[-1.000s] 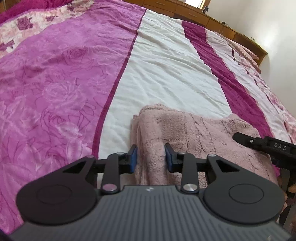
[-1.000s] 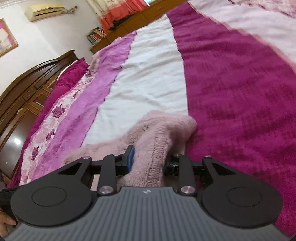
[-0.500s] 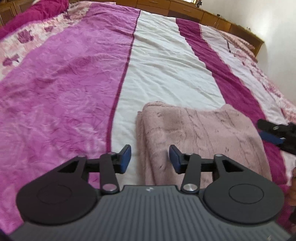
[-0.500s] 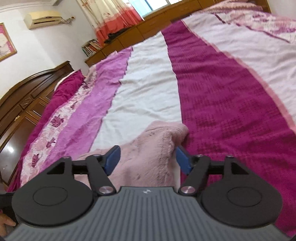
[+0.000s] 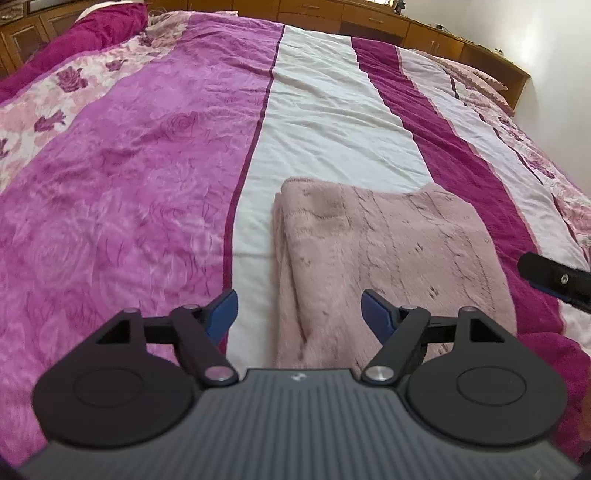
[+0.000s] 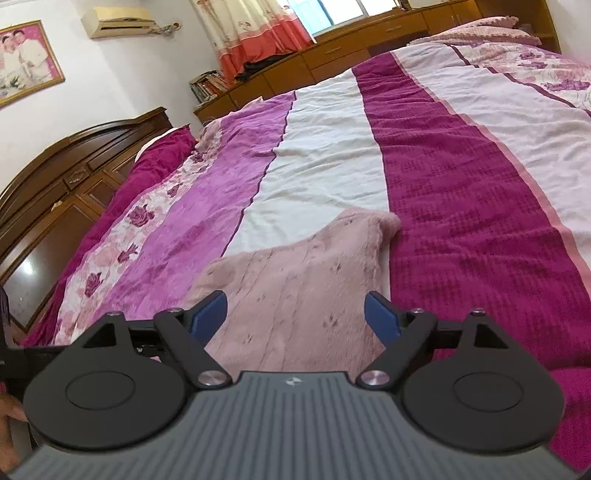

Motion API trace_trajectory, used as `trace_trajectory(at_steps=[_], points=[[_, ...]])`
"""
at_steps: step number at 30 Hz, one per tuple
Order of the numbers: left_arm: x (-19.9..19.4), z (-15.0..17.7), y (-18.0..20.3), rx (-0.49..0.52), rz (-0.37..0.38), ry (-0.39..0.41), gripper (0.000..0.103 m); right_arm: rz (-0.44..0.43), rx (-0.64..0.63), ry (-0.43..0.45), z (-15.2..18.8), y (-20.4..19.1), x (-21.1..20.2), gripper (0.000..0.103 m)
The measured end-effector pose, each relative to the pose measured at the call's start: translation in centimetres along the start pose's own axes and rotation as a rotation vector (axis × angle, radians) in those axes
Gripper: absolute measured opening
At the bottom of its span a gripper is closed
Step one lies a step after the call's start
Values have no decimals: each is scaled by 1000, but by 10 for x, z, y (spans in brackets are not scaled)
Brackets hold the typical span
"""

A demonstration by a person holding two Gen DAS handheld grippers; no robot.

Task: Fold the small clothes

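A fuzzy pale pink garment [image 5: 388, 251] lies folded flat on the striped bedspread, also seen in the right wrist view as the pink garment [image 6: 303, 280]. My left gripper [image 5: 300, 314] hovers above its left edge, jaws opening, blue pads clear of the cloth with nothing gripped. My right gripper [image 6: 295, 314] hovers over the garment's right part, jaws opening wide, nothing pressed between the pads. One black finger of the right gripper [image 5: 554, 278] shows at the right edge of the left wrist view.
The bedspread [image 5: 129, 184] has magenta, white and rose-patterned stripes. A dark wooden headboard [image 6: 66, 177] stands at the left, wooden cabinets [image 6: 332, 55] run along the far side, and a pink pillow [image 6: 487, 29] lies at the far corner.
Both grippers let go of the pink garment, opened wide, and drew back and upward. The garment now lies flatter on the bed.
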State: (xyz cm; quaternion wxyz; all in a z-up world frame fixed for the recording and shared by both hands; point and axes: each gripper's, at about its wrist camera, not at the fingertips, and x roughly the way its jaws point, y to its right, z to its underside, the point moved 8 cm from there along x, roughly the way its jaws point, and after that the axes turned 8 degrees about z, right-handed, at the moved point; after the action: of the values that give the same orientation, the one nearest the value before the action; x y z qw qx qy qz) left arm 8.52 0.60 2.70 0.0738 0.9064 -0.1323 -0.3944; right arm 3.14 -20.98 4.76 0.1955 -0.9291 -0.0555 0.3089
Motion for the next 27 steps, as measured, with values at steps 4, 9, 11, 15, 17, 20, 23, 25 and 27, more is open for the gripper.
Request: trace_trajectory(at_steps=[4, 9, 11, 15, 17, 20, 23, 25, 27], points=[[-7, 15, 5, 16, -10, -33, 75, -6, -12, -13, 14, -6, -12, 91], [-14, 33, 10, 26, -2, -51, 76, -2, -40, -31, 32, -12, -21, 91], [-16, 39, 13, 25, 1, -59, 76, 11, -55, -38, 39, -14, -24, 93], [-16, 49, 20, 36, -6, -72, 76, 30, -96, -66, 56, -17, -26, 95], [-16, 53, 24, 44, -13, -77, 76, 47, -115, -80, 63, -17, -26, 95], [-13, 59, 29, 56, -25, -98, 76, 69, -121, -86, 68, -14, -25, 96], [-10, 66, 33, 64, -41, -116, 76, 86, -124, -92, 71, -13, -23, 97], [-7, 70, 34, 65, -53, -124, 76, 92, -127, -101, 72, -12, -21, 97], [-4, 72, 34, 64, -59, -136, 76, 100, -131, -110, 74, -11, -19, 97]])
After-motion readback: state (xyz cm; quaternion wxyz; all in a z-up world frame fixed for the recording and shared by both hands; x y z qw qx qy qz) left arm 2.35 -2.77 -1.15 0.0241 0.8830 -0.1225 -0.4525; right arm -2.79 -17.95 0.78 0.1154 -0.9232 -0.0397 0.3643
